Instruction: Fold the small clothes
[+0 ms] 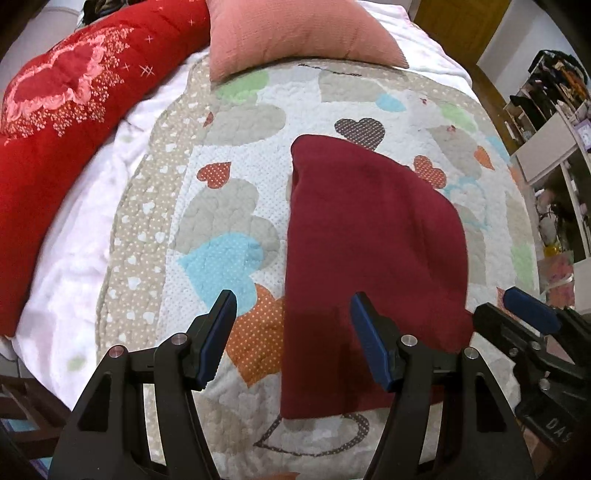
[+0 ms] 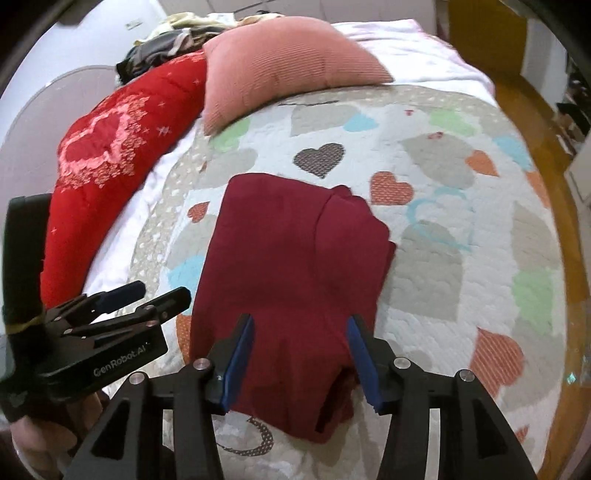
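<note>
A dark red garment lies folded lengthwise on the heart-patterned quilt. My left gripper is open and empty, held above the garment's near left edge. My right gripper is open and empty, held over the near end of the same garment, which shows a folded layer on its right side. The right gripper also shows at the right edge of the left wrist view. The left gripper shows at the left of the right wrist view.
A pink pillow lies at the head of the bed. A red duvet with a heart pattern runs along the left side. Shelves with clutter stand past the bed's right edge. A clothes pile lies behind the duvet.
</note>
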A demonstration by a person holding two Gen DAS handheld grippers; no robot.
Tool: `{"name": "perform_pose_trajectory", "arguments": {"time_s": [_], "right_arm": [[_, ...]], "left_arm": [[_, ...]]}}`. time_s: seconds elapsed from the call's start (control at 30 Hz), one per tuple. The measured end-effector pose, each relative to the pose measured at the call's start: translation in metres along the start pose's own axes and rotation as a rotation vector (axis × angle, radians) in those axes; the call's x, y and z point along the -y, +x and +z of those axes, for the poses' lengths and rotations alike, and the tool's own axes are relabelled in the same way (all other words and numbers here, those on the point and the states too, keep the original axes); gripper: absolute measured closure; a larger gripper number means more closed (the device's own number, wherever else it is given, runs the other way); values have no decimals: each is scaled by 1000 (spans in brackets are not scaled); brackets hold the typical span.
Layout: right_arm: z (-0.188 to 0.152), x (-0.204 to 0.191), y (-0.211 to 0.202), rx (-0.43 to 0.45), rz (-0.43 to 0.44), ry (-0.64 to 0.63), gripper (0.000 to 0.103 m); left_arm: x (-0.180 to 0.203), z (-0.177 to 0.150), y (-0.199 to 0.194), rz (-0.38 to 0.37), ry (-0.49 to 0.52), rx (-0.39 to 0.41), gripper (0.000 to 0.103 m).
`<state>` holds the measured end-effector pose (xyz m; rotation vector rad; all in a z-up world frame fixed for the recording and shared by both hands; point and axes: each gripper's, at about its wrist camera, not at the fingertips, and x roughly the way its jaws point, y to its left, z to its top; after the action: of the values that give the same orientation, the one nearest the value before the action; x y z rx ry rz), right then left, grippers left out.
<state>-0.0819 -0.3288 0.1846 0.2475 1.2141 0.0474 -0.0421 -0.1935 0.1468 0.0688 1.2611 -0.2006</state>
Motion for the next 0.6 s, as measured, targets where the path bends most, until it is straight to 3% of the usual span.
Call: {"name": "perform_pose_trajectory", "arguments": {"time_s": [0.17, 0.6], "right_arm": [[-1, -6, -2, -32, -26, -9, 53], [9, -15, -29, -17, -28, -8, 49]], "left_arm": [[1, -5, -17, 6, 5, 11, 39], [0, -1, -56, 41, -3, 49, 39]]}}
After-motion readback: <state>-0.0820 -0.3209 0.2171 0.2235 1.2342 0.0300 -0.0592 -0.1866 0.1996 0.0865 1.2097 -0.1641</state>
